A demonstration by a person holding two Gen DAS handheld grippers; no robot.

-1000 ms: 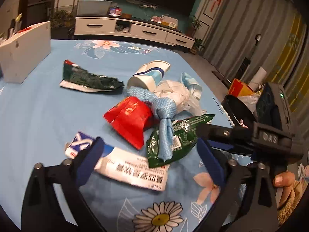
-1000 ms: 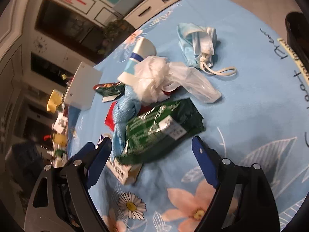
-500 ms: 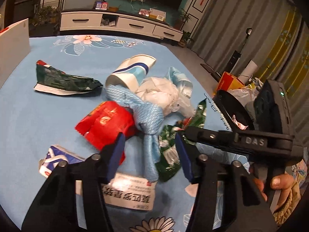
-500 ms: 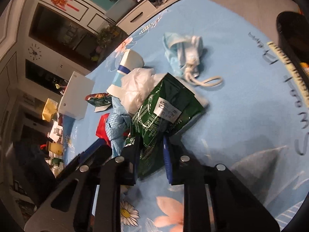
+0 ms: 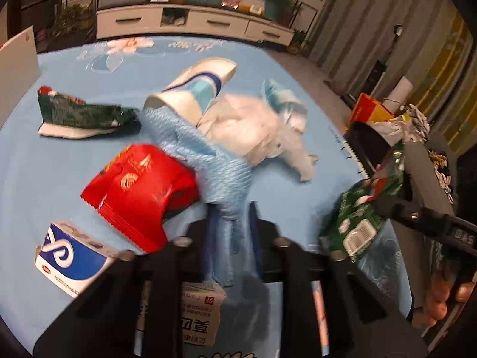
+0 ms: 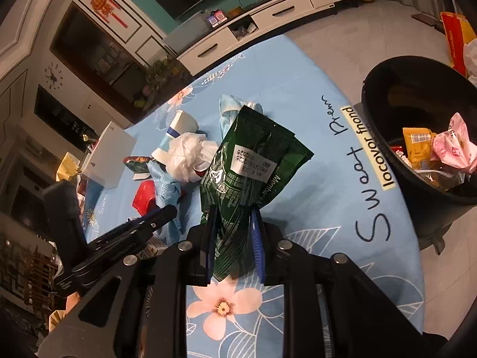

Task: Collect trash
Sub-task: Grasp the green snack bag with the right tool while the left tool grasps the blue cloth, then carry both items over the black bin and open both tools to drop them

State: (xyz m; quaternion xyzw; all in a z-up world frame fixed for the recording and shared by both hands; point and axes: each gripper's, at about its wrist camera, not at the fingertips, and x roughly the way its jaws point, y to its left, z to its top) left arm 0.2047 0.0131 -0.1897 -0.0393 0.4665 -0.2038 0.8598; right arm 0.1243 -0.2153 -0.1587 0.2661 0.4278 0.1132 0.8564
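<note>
My left gripper (image 5: 232, 226) has its jaws closing tight on the tail of a crumpled blue cloth (image 5: 205, 155), and both pads press it. The cloth lies over a red wrapper (image 5: 140, 185) on the blue flowered tablecloth (image 5: 44, 164). My right gripper (image 6: 234, 229) is shut on a green snack wrapper (image 6: 250, 164) and holds it upright above the table. The same green snack wrapper (image 5: 360, 217) shows at the right of the left wrist view. A black bin (image 6: 375, 125) with several wrappers inside stands off the table's right edge.
On the table lie a paper cup (image 5: 193, 89), a white plastic bag (image 5: 247, 128), a blue face mask (image 5: 283, 101), a dark green wrapper (image 5: 80, 116) and a blue-and-white carton (image 5: 71, 259). A white box (image 5: 18, 68) stands far left. A person's fingers (image 5: 441, 301) hold the right tool.
Both grippers went from wide open to shut. The left closed on the blue cloth. The right closed on the green wrapper and lifted it off the table, to the right.
</note>
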